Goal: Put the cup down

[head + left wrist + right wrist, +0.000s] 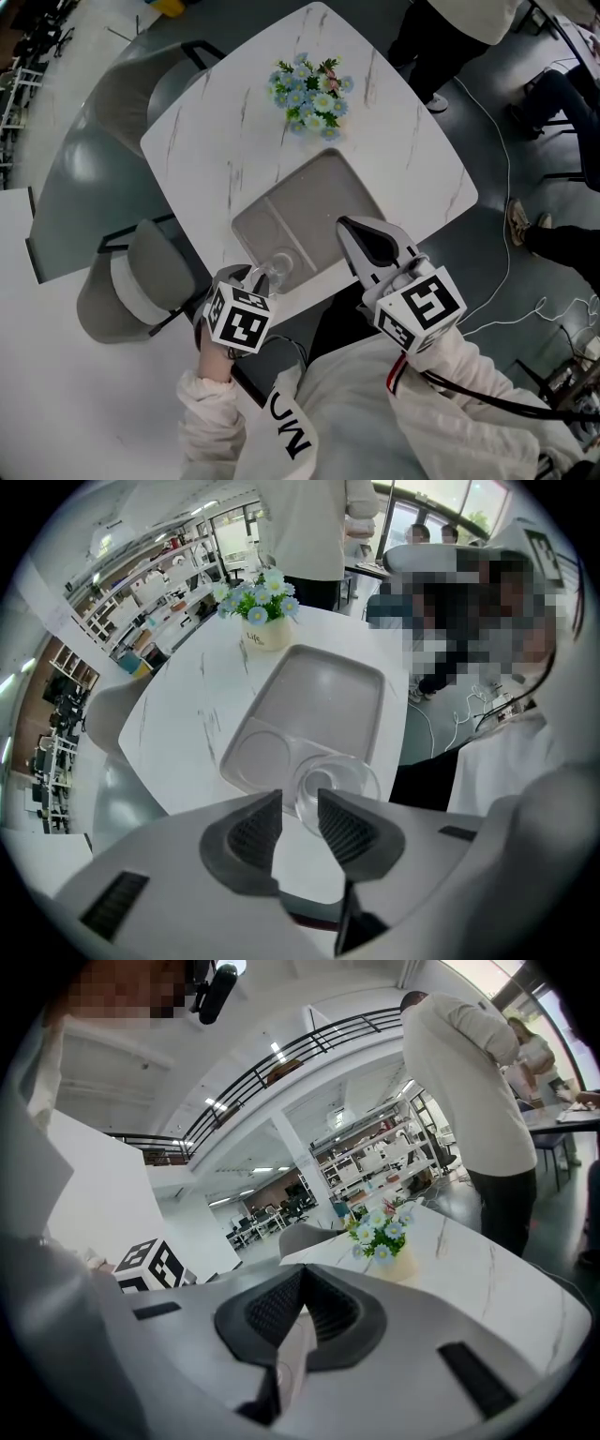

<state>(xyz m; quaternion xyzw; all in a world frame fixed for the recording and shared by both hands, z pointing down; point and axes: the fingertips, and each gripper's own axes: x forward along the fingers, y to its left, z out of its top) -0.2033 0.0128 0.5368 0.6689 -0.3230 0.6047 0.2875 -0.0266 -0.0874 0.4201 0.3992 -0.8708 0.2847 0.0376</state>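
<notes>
**Clear cup at the near corner of the tray, between the tips of your part-open left gripper**

A white marble-patterned table (234, 122) filled the middle of the head view. A grey chair (141, 281) was at its left side and a small pot of blue and white flowers (311, 94) stood towards its far end. A grey compartment tray (319, 187) lay on the table between the flowers and you.

Your right gripper (352, 230) hung over the near edge of the tray. In the right gripper view its two jaws (302, 1274) were pressed together along their length, with nothing between them. The flowers (380, 1232) showed beyond them.

Your left gripper (255, 274) was at the tray's near left corner. In the left gripper view its jaws (300, 808) stood a modest way apart, with a clear gap between the pads.

The cup (328, 780), small and of clear glass, sat upright just past the jaw tips. It was over the tray (319, 686), right of a round recess. Its left wall showed in the gap, apart from the left-hand jaw. The right-hand jaw's tip overlapped its rim, and I could not tell if they touched. In the head view the cup (277, 267) was just beside that gripper's tip. I could not tell whether its base rested on the tray.
</notes>
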